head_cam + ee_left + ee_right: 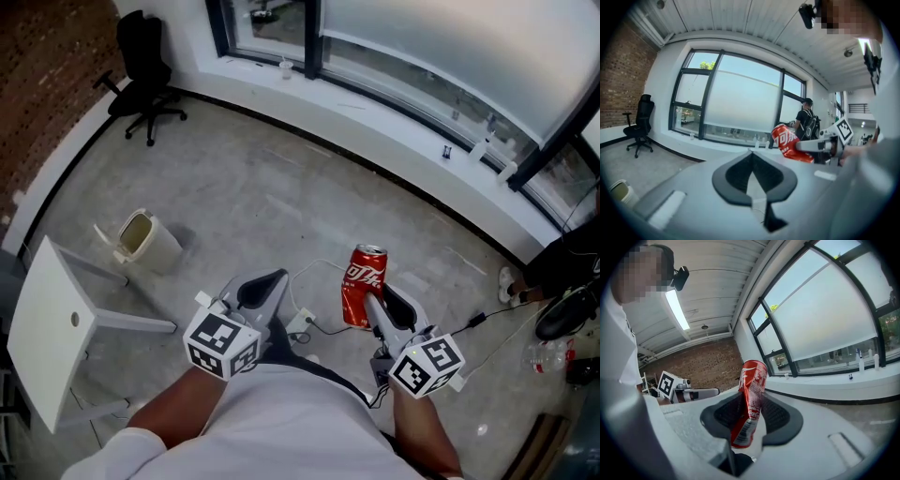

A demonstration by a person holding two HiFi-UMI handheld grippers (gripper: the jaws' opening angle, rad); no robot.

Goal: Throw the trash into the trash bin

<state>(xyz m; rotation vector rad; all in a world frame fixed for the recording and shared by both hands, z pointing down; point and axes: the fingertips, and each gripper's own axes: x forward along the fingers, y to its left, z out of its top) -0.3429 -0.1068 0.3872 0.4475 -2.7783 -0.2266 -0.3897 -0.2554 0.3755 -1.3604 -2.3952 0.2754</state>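
A dented red drink can (364, 281) stands upright above the floor, pinched by my right gripper (372, 302), which is shut on it. In the right gripper view the can (754, 376) sits between the black pads (780, 416), tilted slightly. My left gripper (276, 279) hovers to the left of the can, shut with nothing in it; its tips (751, 153) meet. A cream trash bin (146, 241) with its lid open stands on the floor to the left. The bin (619, 191) also shows low at the left of the left gripper view.
A white table (52, 328) stands at the near left. A black office chair (141, 80) is in the far left corner. Cables and a power strip (302, 323) lie on the concrete floor below my grippers. A window sill (403, 122) runs along the far wall.
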